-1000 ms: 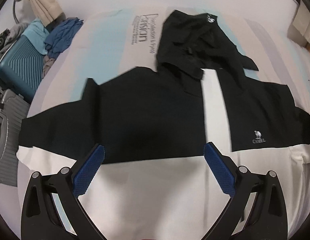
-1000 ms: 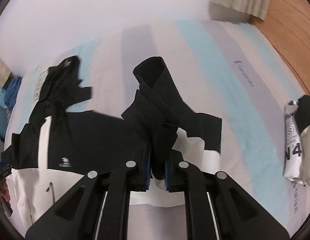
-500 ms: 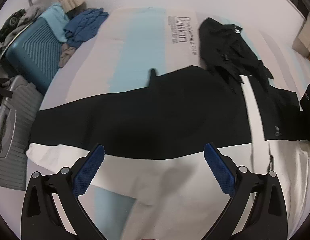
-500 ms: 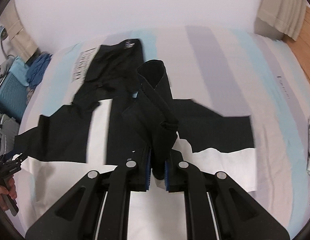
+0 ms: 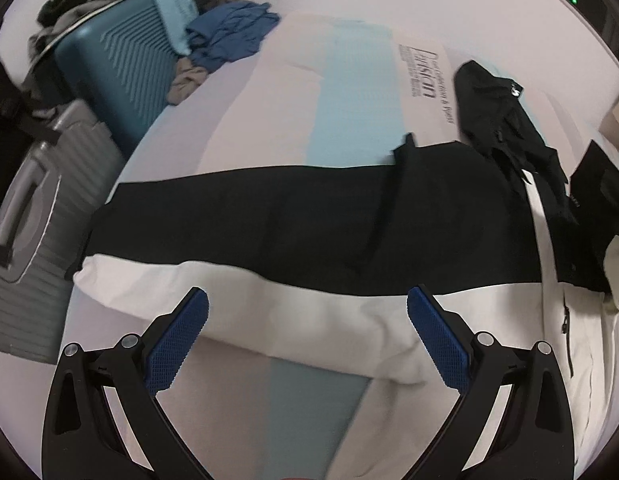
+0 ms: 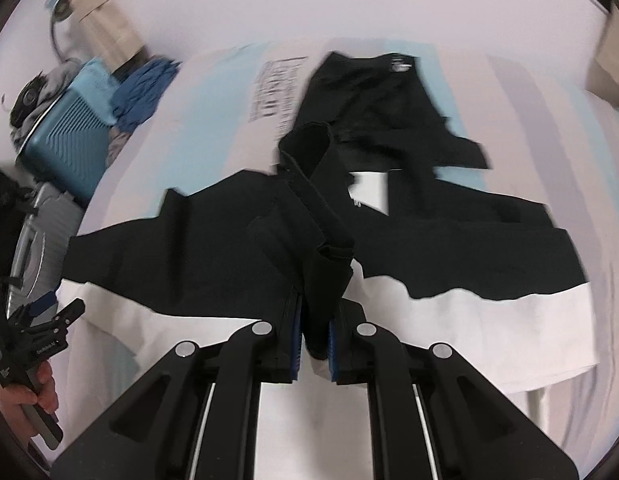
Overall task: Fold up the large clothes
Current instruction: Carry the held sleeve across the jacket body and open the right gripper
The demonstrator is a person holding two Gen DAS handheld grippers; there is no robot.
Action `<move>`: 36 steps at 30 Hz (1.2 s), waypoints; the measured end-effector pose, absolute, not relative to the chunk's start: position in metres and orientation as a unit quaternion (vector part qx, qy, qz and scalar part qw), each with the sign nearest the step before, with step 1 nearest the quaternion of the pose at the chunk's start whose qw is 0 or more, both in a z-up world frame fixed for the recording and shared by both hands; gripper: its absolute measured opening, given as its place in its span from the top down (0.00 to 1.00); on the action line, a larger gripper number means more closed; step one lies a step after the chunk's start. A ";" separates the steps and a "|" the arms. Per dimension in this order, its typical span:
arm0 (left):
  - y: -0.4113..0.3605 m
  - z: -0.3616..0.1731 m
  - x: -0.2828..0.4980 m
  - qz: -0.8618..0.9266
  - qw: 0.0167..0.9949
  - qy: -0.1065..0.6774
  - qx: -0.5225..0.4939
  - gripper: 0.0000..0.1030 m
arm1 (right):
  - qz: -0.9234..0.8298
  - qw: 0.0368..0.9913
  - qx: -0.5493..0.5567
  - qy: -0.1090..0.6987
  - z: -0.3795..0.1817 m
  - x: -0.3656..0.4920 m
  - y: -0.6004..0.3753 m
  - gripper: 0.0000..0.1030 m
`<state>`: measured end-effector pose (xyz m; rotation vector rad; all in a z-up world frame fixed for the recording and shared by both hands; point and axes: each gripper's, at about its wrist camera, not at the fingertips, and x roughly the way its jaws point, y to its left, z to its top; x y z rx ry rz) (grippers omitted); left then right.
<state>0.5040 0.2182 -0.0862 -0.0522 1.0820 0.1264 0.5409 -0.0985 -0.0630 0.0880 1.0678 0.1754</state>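
A large black and white hooded jacket [image 5: 309, 224] lies spread across the bed, also in the right wrist view [image 6: 181, 240]. Its black hood [image 5: 493, 112] lies at the far side, also in the right wrist view [image 6: 373, 96]. My left gripper [image 5: 307, 344] is open and empty, hovering over the white lower part of the left sleeve. My right gripper [image 6: 313, 340] is shut on the black right sleeve [image 6: 313, 216], holding it raised over the jacket's body. The left gripper also shows in the right wrist view [image 6: 41, 332] at the far left.
The bed [image 5: 349, 92] has a pale striped cover with printed text. A teal suitcase [image 5: 117, 64] and a grey suitcase [image 5: 29, 216] stand left of the bed. Blue clothes [image 5: 229, 36] are heaped at its far left corner.
My left gripper has moved left along the jacket to the left sleeve, staying open. My right gripper has carried the held sleeve leftwards, over the middle of the jacket.
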 end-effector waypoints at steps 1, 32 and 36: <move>0.223 -0.087 0.503 0.064 0.855 0.514 -0.026 0.06 | 0.092 0.856 0.037 0.507 -0.064 0.541 -0.082 0.92; 0.387 -0.131 0.487 0.142 0.840 0.516 -0.092 0.06 | 0.162 0.815 -0.034 0.555 -0.146 0.535 0.127 0.70; 0.408 -0.136 0.487 0.154 0.835 0.518 -0.100 0.06 | 0.167 0.816 -0.038 0.552 -0.146 0.531 0.139 0.66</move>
